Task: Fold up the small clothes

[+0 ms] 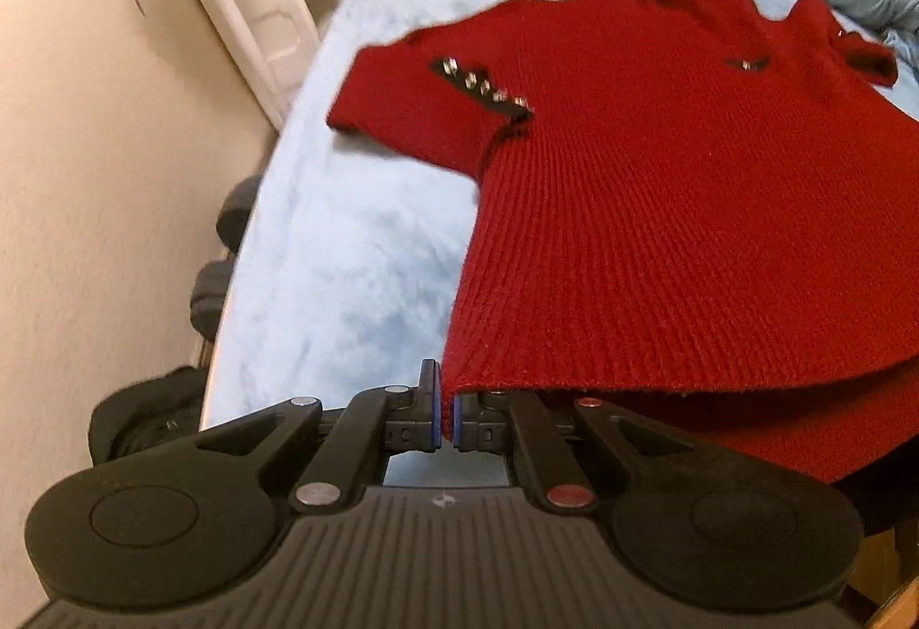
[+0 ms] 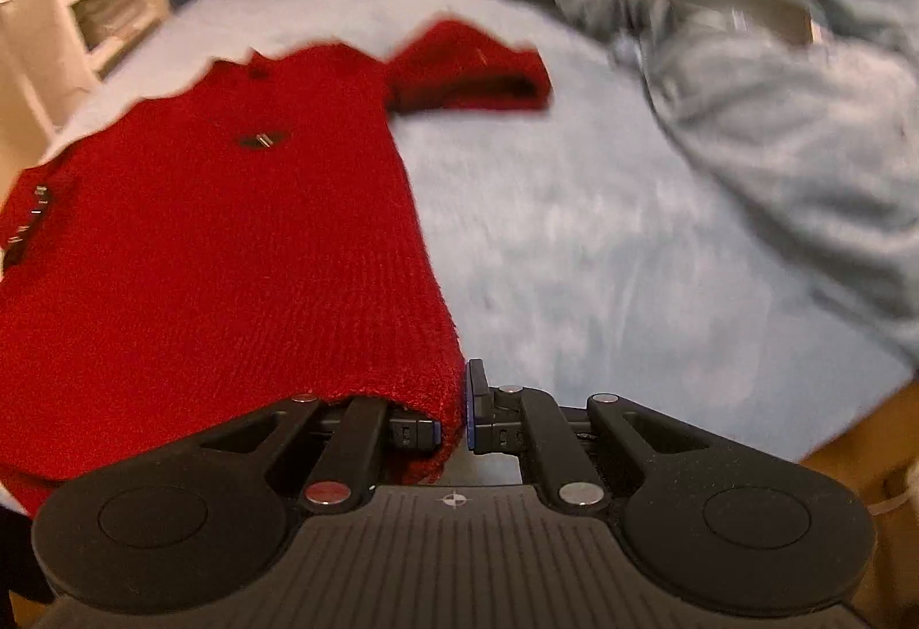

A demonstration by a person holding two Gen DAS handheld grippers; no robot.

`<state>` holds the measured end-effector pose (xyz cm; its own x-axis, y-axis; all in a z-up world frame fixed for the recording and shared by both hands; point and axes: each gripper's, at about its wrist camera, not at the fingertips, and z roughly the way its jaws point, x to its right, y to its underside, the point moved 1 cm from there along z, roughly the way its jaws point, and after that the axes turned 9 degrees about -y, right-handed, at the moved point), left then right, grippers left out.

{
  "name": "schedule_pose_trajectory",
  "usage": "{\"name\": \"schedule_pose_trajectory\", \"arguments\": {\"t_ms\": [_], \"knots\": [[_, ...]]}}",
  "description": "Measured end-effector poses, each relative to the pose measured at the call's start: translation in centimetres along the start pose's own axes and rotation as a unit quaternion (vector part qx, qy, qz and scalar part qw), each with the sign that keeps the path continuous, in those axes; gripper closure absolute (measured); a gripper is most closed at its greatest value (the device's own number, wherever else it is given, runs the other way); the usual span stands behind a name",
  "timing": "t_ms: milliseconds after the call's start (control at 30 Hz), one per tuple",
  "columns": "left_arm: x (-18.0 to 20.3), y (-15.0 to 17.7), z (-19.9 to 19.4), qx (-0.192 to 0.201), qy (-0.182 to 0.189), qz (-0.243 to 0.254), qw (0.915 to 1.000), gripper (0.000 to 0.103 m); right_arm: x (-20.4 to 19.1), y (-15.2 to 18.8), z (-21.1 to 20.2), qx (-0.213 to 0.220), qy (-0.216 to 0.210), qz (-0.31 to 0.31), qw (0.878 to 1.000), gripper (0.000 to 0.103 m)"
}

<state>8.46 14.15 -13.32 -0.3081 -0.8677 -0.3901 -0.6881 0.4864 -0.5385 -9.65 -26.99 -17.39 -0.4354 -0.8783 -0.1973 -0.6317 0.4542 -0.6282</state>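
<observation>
Left gripper (image 1: 447, 413) jaws clamped on the near left hem corner of the red sweater (image 1: 660, 181), right gripper (image 2: 456, 413) jaws clamped on the near right hem corner, hem raised off the bed (image 1: 356, 250) with the upper body and sleeves lying flat. Judged best practice for the fold: both corners carried level and together toward the collar, hem kept taut between them, edges laid square before release. Counted: one sweater, two short sleeves, two grippers, one row of metal studs (image 1: 482, 84) at the left shoulder, one crumpled blue blanket (image 2: 746, 72) beyond.
</observation>
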Motion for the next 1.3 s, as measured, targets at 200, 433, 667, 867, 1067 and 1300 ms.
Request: {"name": "schedule_pose_trajectory", "arguments": {"t_ms": [200, 433, 667, 867, 1067, 1300], "knots": [[1.2, 2.6, 3.8, -0.055, -0.002, 0.032, 0.998, 0.099, -0.3, 2.0, 1.1, -0.041, 0.009, 0.003, 0.999, 0.097], [-1.2, 3.4, 1.2, -0.029, -0.009, 0.014, 0.9994, 0.007, -1.0, 4.2, 1.6, -0.117, -0.02, 0.019, 0.993, 0.086], [-6.6, -0.3, -2.0, 0.046, 0.02, -0.109, 0.9927, 0.0, 1.5, 0.3, -2.6, -0.049, -0.034, 0.075, 0.995, 0.051], [-6.7, -7.5, 4.3, 0.024, 0.04, -0.185, 0.9815, 0.0, 4.0, -6.0, 2.9, 0.04, -0.06, 0.199, 0.977, 0.051], [-3.9, -12.6, 10.9, -0.031, 0.067, -0.172, 0.9823, 0.0, 1.2, -9.7, 8.8, 0.02, -0.075, 0.204, 0.976, 0.051], [1.6, -16.5, 14.0, -0.008, 0.1, -0.097, 0.9902, 0.006, -2.8, -8.7, 13.0, -0.043, -0.076, 0.163, 0.983, 0.051]]}}
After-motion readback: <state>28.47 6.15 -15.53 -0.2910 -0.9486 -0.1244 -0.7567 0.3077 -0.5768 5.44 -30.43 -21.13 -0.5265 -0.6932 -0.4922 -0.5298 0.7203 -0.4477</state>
